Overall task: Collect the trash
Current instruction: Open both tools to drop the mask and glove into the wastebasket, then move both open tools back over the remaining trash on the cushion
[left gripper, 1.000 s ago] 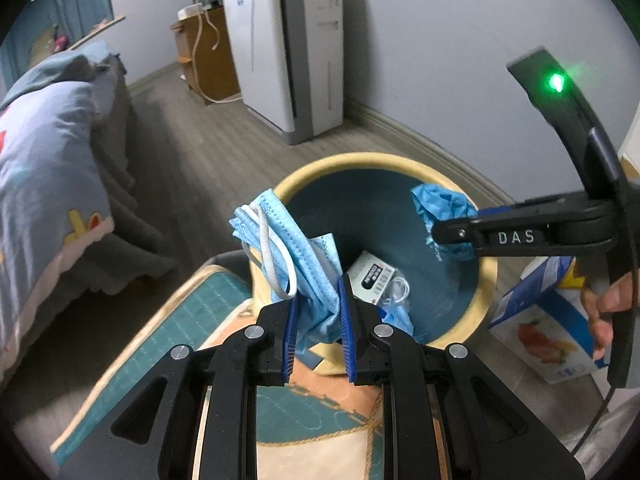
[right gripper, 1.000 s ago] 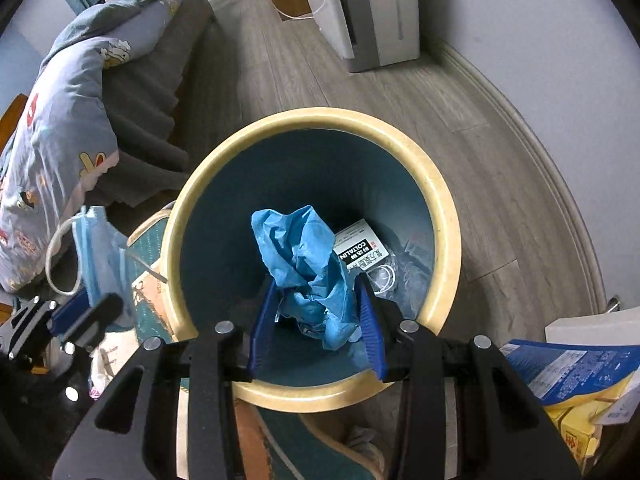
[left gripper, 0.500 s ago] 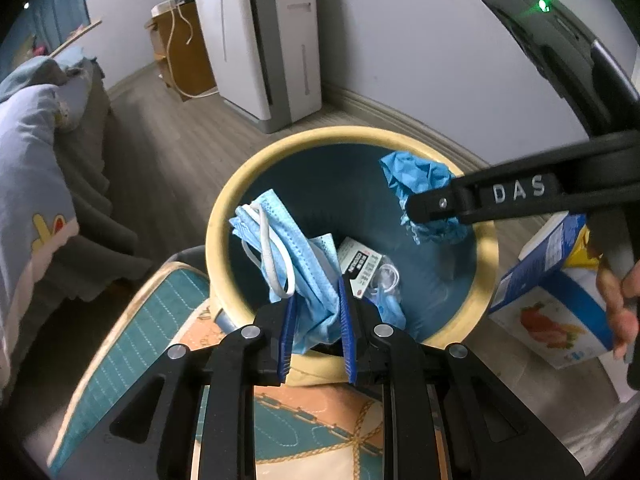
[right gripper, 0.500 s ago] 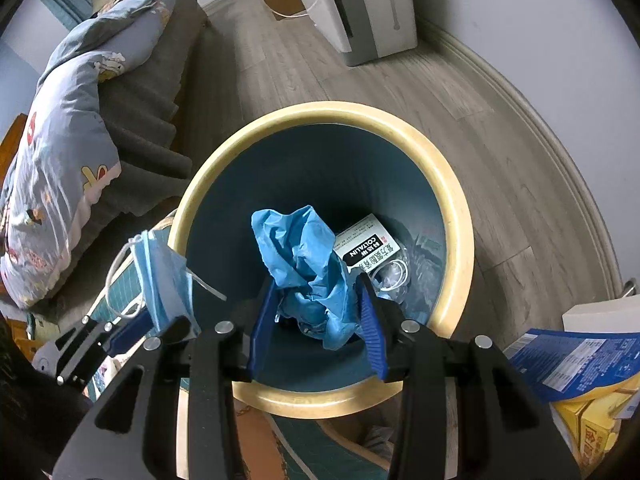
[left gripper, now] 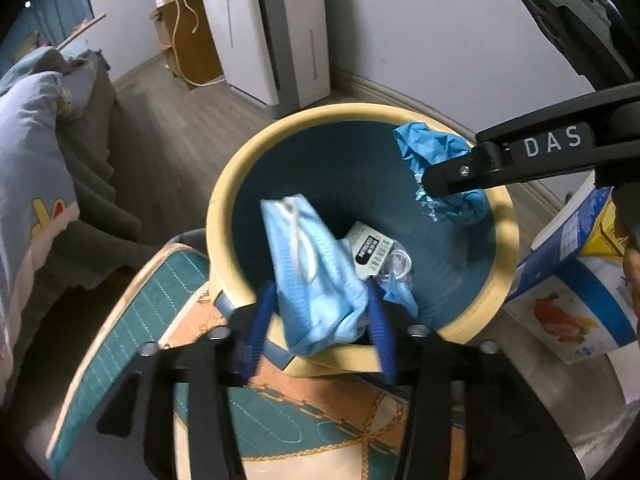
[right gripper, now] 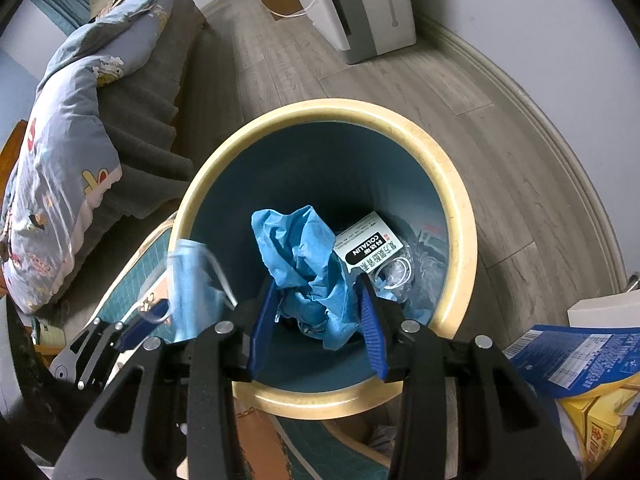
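Seen first from the left wrist, the left gripper (left gripper: 320, 320) is opening, its blue pads standing clear on either side of the pale blue face mask (left gripper: 316, 280), which hangs between them over the near rim of the yellow-rimmed bin (left gripper: 224, 184). At far right of that bin, the right gripper (left gripper: 444, 188) clenches a crumpled blue glove (left gripper: 432, 152) above the opening. From the right wrist, the right gripper (right gripper: 320, 312) grasps the crumpled blue glove (right gripper: 304, 256) between its pads, above the bin (right gripper: 456, 200), where a white medicine box (right gripper: 368, 246) lies at the bottom. To the left, the face mask (right gripper: 188, 284) looks blurred beside the left gripper (right gripper: 152, 316).
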A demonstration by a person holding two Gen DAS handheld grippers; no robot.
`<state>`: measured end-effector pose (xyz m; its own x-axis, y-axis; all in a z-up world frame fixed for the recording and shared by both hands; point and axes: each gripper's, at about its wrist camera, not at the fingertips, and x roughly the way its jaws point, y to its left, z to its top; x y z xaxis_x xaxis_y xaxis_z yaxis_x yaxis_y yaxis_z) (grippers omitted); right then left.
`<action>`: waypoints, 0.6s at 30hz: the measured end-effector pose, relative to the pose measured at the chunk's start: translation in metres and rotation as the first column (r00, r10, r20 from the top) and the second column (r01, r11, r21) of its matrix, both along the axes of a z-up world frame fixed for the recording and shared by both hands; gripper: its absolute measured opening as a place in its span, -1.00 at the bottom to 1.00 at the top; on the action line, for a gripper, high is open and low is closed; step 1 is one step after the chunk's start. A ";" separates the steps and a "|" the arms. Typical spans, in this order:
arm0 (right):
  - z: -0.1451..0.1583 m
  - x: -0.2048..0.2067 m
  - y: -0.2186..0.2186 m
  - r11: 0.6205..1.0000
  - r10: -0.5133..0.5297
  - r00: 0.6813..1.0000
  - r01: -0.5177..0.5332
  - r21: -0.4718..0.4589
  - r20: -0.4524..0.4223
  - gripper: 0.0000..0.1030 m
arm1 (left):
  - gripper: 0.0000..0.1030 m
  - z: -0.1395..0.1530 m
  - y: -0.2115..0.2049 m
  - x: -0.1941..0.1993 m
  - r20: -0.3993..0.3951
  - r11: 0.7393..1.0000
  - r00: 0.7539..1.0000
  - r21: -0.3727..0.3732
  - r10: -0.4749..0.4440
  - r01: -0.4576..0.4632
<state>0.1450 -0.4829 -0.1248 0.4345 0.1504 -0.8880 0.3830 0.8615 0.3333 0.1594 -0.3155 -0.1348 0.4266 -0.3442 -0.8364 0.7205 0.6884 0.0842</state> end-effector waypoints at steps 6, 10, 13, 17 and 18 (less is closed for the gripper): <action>0.007 -0.002 -0.004 0.999 -0.034 0.999 0.033 0.007 0.040 0.19 | 0.72 0.005 0.004 0.002 0.049 0.999 0.998 0.008 0.044 -0.044; 0.016 -0.005 -0.007 0.998 -0.065 0.995 0.065 0.003 0.076 0.71 | 0.76 0.008 0.005 0.003 0.064 0.998 0.996 0.007 0.065 -0.066; 0.020 -0.006 -0.006 0.998 -0.068 0.994 0.069 0.000 0.084 0.84 | 0.76 0.011 0.009 -0.001 0.072 0.997 0.995 0.010 0.070 -0.071; 0.030 -0.006 -0.001 0.998 -0.056 0.994 0.058 -0.017 0.089 0.87 | 0.76 0.026 0.018 -0.011 0.083 0.997 0.993 -0.011 0.082 -0.081; 0.034 -0.007 0.001 0.998 -0.050 0.994 0.052 -0.022 0.096 0.87 | 0.76 0.031 0.022 -0.014 0.087 0.996 0.993 -0.022 0.086 -0.084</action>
<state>0.1376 -0.4823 -0.0910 0.5239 0.1044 -0.8454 0.3939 0.8502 0.3492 0.1454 -0.2938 -0.1035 0.5262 -0.3187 -0.7884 0.6497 0.7488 0.1310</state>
